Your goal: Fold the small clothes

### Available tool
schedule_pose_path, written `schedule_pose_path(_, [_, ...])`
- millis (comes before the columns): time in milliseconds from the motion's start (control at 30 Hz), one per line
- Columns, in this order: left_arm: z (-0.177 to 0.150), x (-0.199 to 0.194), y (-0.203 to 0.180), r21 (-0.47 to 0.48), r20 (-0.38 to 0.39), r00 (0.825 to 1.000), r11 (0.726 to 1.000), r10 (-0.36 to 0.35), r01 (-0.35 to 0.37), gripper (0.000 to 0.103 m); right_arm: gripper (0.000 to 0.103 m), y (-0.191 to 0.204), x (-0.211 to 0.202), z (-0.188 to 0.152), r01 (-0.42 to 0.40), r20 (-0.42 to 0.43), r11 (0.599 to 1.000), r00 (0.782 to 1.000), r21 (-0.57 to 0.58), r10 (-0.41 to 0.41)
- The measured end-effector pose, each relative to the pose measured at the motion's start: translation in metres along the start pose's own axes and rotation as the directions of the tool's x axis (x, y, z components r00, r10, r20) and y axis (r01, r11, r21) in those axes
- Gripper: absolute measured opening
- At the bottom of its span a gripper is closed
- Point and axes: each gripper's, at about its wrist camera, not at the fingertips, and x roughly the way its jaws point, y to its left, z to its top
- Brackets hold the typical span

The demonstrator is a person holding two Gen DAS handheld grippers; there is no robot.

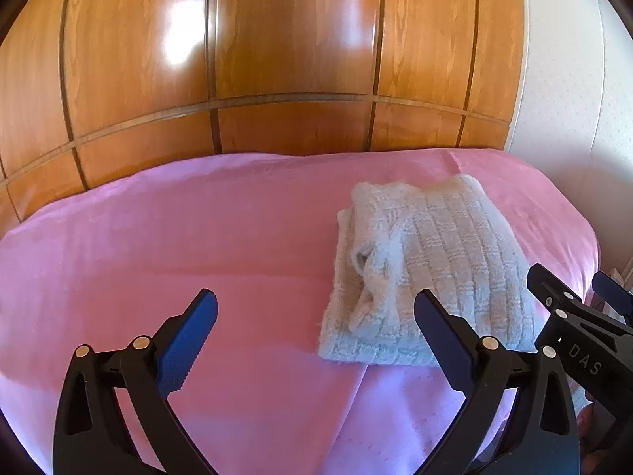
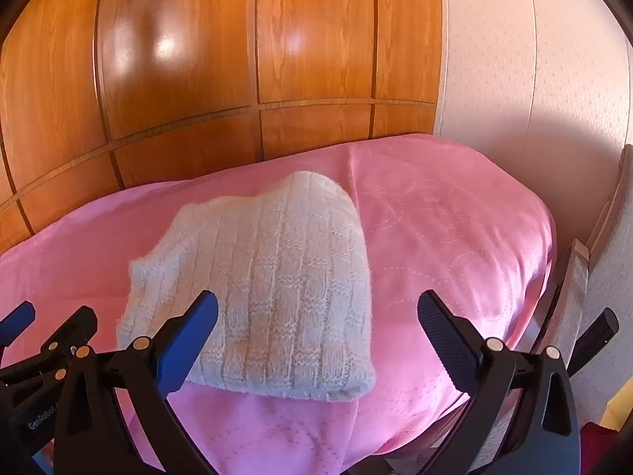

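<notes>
A white knitted garment (image 1: 431, 273) lies folded into a thick rectangle on a pink bedspread (image 1: 198, 237). It also shows in the right wrist view (image 2: 277, 289). My left gripper (image 1: 316, 328) is open and empty, held above the bedspread just left of and in front of the garment. My right gripper (image 2: 316, 332) is open and empty, held over the garment's near right corner. The right gripper also shows at the right edge of the left wrist view (image 1: 573, 304), and the left gripper at the left edge of the right wrist view (image 2: 43, 336).
A glossy wooden panelled wardrobe (image 1: 277, 59) stands close behind the bed. A pale wall (image 2: 514, 79) is at the right. The bed's right edge (image 2: 546, 261) drops off beside a grey upholstered piece (image 2: 609, 261).
</notes>
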Motion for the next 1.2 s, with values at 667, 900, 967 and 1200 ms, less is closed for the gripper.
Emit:
schedule_pose_path(667, [0.002,-0.005,0.003,-0.030,0.005,1.000,1.000,0.011,-0.010,0.099,0.101,0.005,-0.005,-0.001,-0.020,0.016,1.000,1.000,-0.012,0.020])
schedule_pose_path(900, [0.003,-0.008,0.004,-0.030,0.018,1.000,0.999,0.015,-0.015,0.099,0.101,0.004,-0.005,-0.001,-0.024,0.016,1.000,1.000,-0.004,0.024])
schedule_pose_path(967, [0.002,-0.010,0.004,-0.030,0.019,1.000,0.999,0.018,-0.017,0.099,0.101,0.004,-0.005,-0.001,-0.025,0.014,1.000,1.000,-0.004,0.025])
schedule_pose_path(1200, [0.003,-0.014,0.005,-0.033,0.028,0.999,0.999,0.018,-0.017,0.099,0.101,0.005,-0.004,-0.001,-0.032,0.012,0.999,0.999,-0.007,0.033])
